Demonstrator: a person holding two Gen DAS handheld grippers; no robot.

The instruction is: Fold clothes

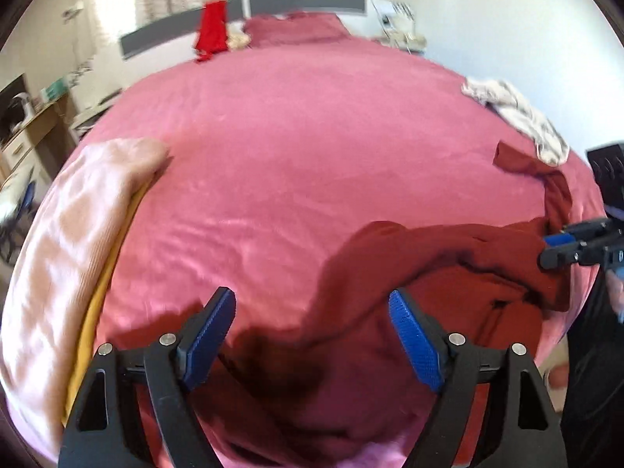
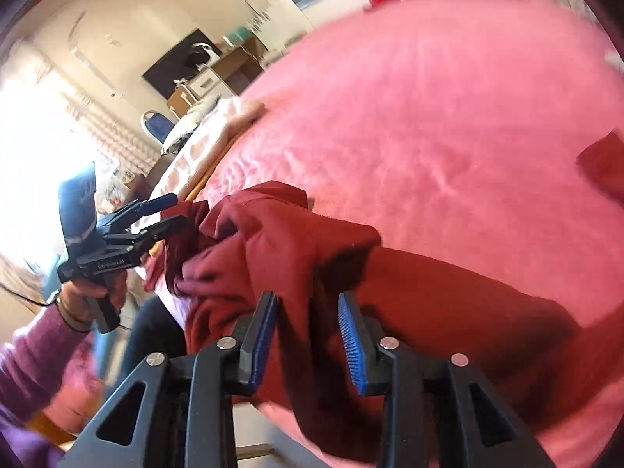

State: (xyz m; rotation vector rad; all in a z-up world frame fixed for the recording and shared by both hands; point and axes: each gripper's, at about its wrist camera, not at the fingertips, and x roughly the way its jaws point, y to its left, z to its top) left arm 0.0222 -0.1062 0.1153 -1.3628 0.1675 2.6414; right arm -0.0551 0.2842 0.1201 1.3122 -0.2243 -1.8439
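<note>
1. Wide pink bedspread (image 1: 296,163) bare across the middle, from the near edge up to the grey headboard (image 1: 308,3); most open room lies there
2. Left edge of the bed taken by a folded pale pink patterned garment (image 1: 74,234) stacked on a yellow one (image 1: 97,312); beyond that edge a wooden dresser (image 1: 35,132) and a blue chair (image 2: 158,124)
3. Right edge taken by a crumpled white and grey garment (image 1: 518,113); a bright red garment (image 1: 212,27) hangs at the headboard
4. Dark red garment (image 1: 448,269) rumpled along the near edge of the bed, 1 sleeve running up toward the white and grey garment, part of the cloth spilling over the near edge
5. Left gripper (image 1: 312,335) with its 2 blue pads (image 1: 415,347) spread wide, nothing between them; in its own view it hangs above the pink bedspread and the left end of the dark red garment, and from the right wrist view its tips sit just at the bunched cloth, contact not clear; held by a hand (image 2: 93,296) in a purple sleeve (image 2: 35,355)
6. Right gripper (image 2: 308,335) partly open, released; a fold of the dark red garment lies between the fingers (image 2: 353,347), with gaps showing at both pads, so no clamp on the cloth
</note>
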